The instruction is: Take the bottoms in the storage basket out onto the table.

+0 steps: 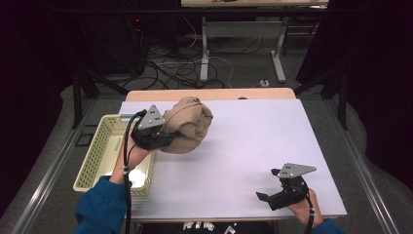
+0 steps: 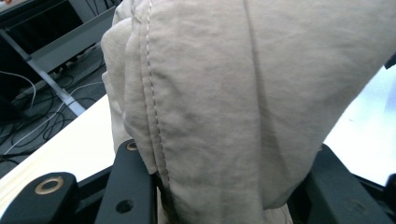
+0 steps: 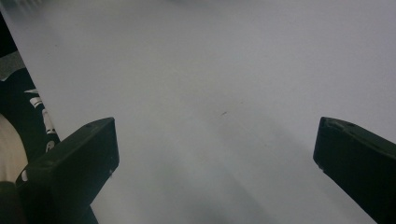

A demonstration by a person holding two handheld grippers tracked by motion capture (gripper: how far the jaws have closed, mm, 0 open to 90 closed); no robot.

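A bundled beige cloth (image 1: 187, 124) is at the back left of the white table top (image 1: 253, 141), and I cannot tell whether it rests on the table or hangs just above it. My left gripper (image 1: 168, 136) is shut on the cloth from its left side. In the left gripper view both black jaws press into the stitched cloth (image 2: 243, 93), which hides their tips. My right gripper (image 1: 269, 184) is near the front right edge, open, with nothing between its jaws. The right gripper view has that gripper (image 3: 215, 154) over bare white table (image 3: 210, 70).
A cream perforated basket (image 1: 97, 156) stands just off the table's left edge, beside my left forearm. A strip of wooden table top (image 1: 209, 94) runs along the back. Behind it are cables (image 1: 170, 68) on the floor and the legs of another table (image 1: 204, 53).
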